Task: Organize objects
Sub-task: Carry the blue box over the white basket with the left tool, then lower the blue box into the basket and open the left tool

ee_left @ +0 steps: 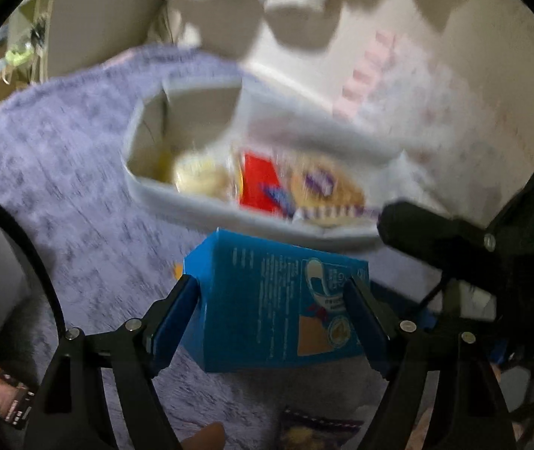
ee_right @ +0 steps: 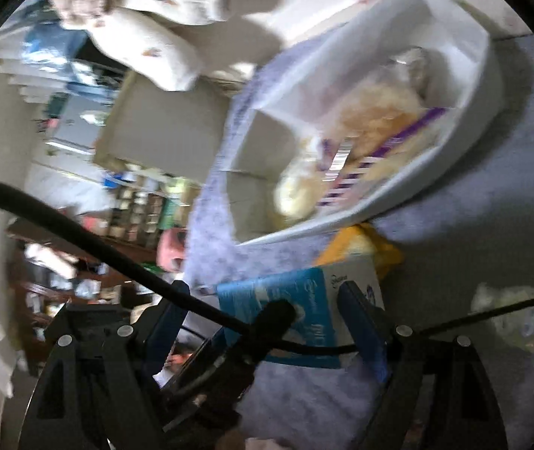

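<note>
Dim indoor light, heavy motion blur in both views, hard shadows up top, black fisheye vignette bending the edges.

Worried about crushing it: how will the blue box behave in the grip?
The blue box, held across its flat sides by the left tool, looks like thin cardboard: probably light, fairly stiff, though hard squeezing may dent it.

A: What covers the floor?
B: A shaggy lavender rug [ee_left: 60, 157], blurred; beside it a pale surface [ee_left: 473, 86] in brighter light.

A: And farther back?
B: Cluttered shelves [ee_right: 143, 202] and a beige cabinet panel [ee_right: 162, 127], both indistinct.
</note>
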